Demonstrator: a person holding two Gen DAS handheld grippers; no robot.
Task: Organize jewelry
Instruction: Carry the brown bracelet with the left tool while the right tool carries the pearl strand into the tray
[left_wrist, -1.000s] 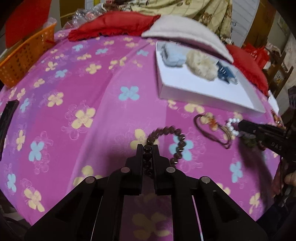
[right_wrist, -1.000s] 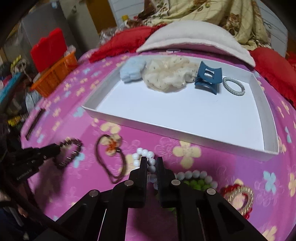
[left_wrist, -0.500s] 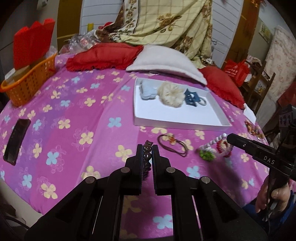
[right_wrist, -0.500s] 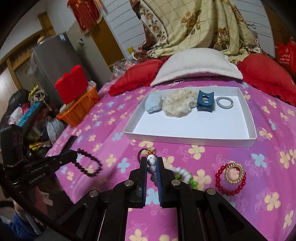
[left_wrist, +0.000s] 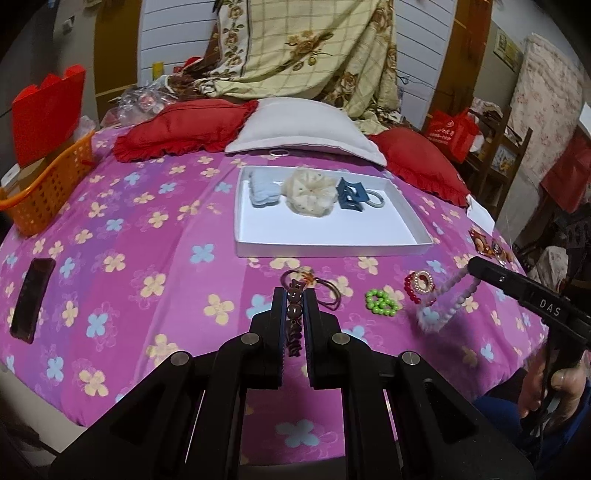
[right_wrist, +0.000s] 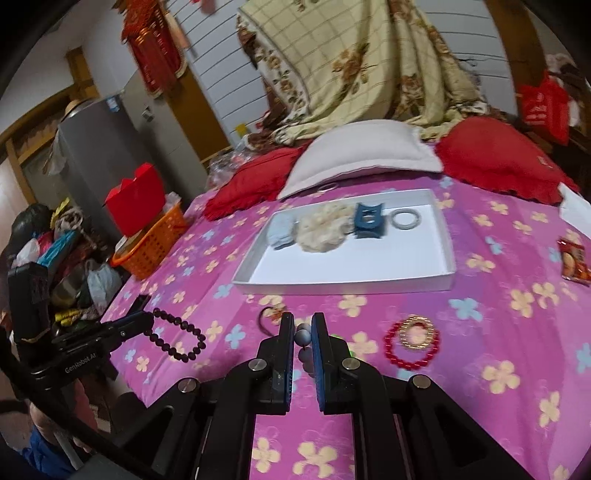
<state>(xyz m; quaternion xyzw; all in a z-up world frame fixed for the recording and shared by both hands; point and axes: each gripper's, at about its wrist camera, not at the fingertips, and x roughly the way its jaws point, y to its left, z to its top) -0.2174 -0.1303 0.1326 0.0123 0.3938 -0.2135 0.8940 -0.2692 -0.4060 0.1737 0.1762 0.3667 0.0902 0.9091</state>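
My left gripper (left_wrist: 294, 295) is shut on a dark brown bead bracelet (left_wrist: 294, 317) and holds it above the pink flowered bedspread; the bracelet hangs from it in the right wrist view (right_wrist: 177, 334). My right gripper (right_wrist: 303, 325) is shut on a white pearl bracelet (right_wrist: 303, 338), which dangles from its tip in the left wrist view (left_wrist: 448, 299). A white tray (left_wrist: 332, 245) lies ahead, holding a light blue clip (left_wrist: 262, 190), a cream scrunchie (left_wrist: 310, 192), a dark blue claw clip (left_wrist: 351, 194) and a grey hair tie (left_wrist: 376, 199).
On the bedspread lie a brown hair elastic (left_wrist: 314, 282), a green bead bracelet (left_wrist: 380, 302) and a red bead bracelet with a gold ring (left_wrist: 421, 286). An orange basket (left_wrist: 48, 188) and a dark phone (left_wrist: 31, 299) sit at the left. Red and white pillows (left_wrist: 303, 127) lie behind the tray.
Both grippers have lifted up and back from the bedspread, each carrying its bracelet. The tray and loose jewelry now look farther away.
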